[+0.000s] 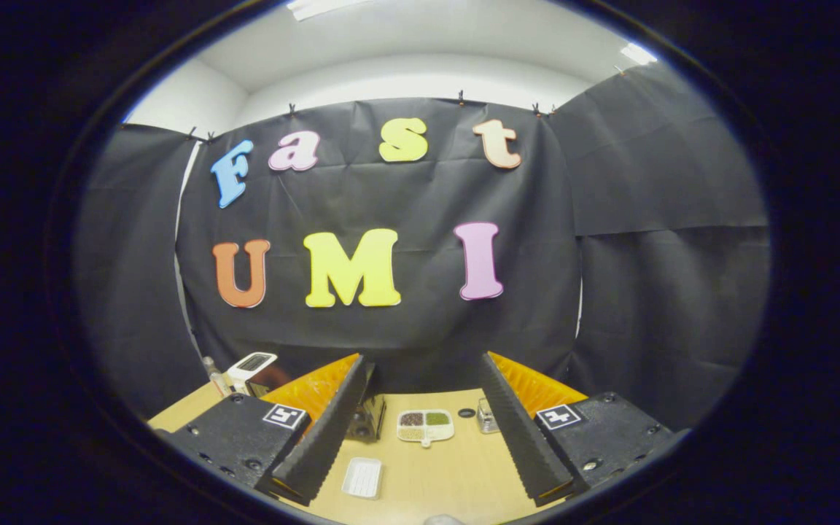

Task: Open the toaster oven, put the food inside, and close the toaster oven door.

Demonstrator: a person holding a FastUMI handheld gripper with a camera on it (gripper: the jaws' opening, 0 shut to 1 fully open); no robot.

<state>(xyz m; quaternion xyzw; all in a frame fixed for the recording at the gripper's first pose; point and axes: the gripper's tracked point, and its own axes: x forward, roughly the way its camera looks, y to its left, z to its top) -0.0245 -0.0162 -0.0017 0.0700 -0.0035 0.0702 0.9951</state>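
Observation:
My gripper (424, 361) is open, its two fingers spread wide above a wooden table (456, 474) with nothing between them. Beyond and below the fingers lies a white divided dish (426, 425) holding dark, green and pale food. A dark boxy appliance (367, 417), likely the toaster oven, stands just left of the dish, mostly hidden behind my left finger (325, 430). Whether its door is open cannot be told. A small empty white rectangular tray (362, 477) lies nearer to me, close to the left finger.
A small black ring (467, 413) and a small metallic object (488, 417) sit right of the dish, by the right finger. A white device with a dark panel (251, 367) stands at the table's far left. Black cloth walls close the booth behind the table.

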